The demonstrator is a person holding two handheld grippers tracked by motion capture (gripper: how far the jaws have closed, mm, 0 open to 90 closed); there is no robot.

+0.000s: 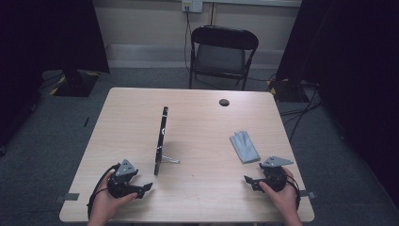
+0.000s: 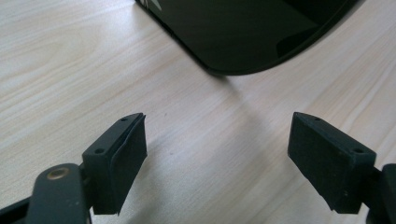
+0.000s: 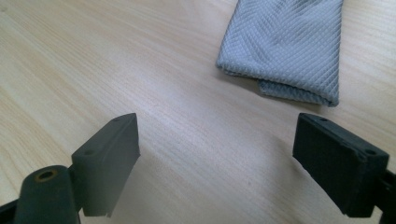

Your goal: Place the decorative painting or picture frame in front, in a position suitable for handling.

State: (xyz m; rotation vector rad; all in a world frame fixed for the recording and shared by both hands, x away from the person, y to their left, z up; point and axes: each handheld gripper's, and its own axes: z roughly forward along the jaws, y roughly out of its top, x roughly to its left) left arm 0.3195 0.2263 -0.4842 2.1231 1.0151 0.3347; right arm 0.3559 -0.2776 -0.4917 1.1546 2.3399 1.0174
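The table held a tablet, propped upright on a small stand near the middle, and a folded grey cloth lying flat toward the right edge. By the look of it, the work was wiping the tablet with the cloth, and nothing of that was done: cloth untouched, tablet untouched, both grippers near the front edge. Left to do: pick up the cloth, bring it across, wipe.

The left gripper sat just beside the tablet's near end, jaws spread wide, gripping nothing. The right gripper sat near the cloth's near end, jaws likewise wide apart and empty.

The high view gave the layout plus a chair behind the table and a dark round spot on the tabletop. The left gripper view showed the tablet's rounded corner resting on the wood ahead of the pads. The right gripper view showed the cloth's weave and its doubled folded edge.
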